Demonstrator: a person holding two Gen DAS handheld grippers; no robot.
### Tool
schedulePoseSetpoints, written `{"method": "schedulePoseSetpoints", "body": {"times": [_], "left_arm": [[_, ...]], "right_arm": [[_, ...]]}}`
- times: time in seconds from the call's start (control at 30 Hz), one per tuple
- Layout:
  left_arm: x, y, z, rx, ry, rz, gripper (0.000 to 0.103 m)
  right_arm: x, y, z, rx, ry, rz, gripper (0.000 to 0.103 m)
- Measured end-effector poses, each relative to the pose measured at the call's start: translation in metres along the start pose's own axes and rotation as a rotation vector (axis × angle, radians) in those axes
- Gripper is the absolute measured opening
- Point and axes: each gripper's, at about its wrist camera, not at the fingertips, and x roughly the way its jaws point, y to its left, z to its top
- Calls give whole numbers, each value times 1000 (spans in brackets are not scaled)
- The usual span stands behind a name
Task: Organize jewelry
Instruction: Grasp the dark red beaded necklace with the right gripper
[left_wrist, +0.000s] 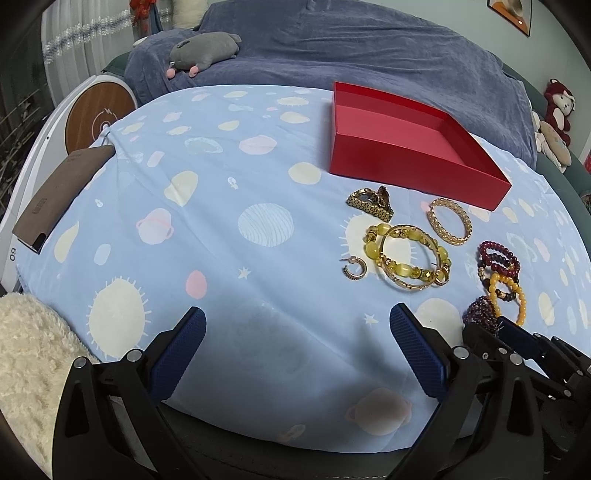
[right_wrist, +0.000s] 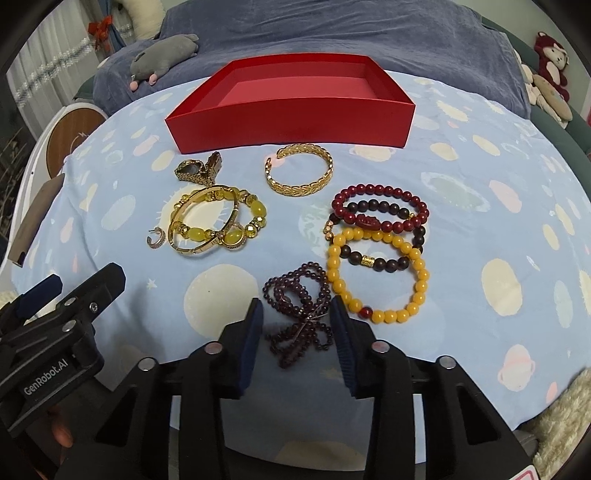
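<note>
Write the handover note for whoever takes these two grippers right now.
Left gripper: open, empty, above bare cloth.
Right gripper: jaws astride the purple bead strand, pads not clearly pressing; nothing lifted.
Red box: empty, at the far side.
Left to do: everything. Gold cuff, watch, yellow bangles, earring and stacked bead bracelets all lie on the cloth.

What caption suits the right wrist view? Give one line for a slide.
Right gripper straddles the purple bead strand, other bracelets and an empty red box beyond.
</note>
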Motion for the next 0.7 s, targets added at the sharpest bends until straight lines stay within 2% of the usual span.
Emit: {"method": "schedulePoseSetpoints", "body": {"times": [0.07,0.13,0.17,0.4,0.7], "left_arm": [[0,1,0,-2,0,0,95],[0,0,0,-1,-1,0,95],[0,0,0,0,0,0,95],[0,-3,0,16,-2,-5,95],[-9,-21,-2,82,-14,-34,95]], "right_arm": [[0,-2,0,-7,0,-1,26],[0,-7,0,5,4,10,15],[-1,-10,0,11,7,18,14],[-18,-35,-9,78,4,54,12],[-57,-45,-10,76,-74,83,12]]}}
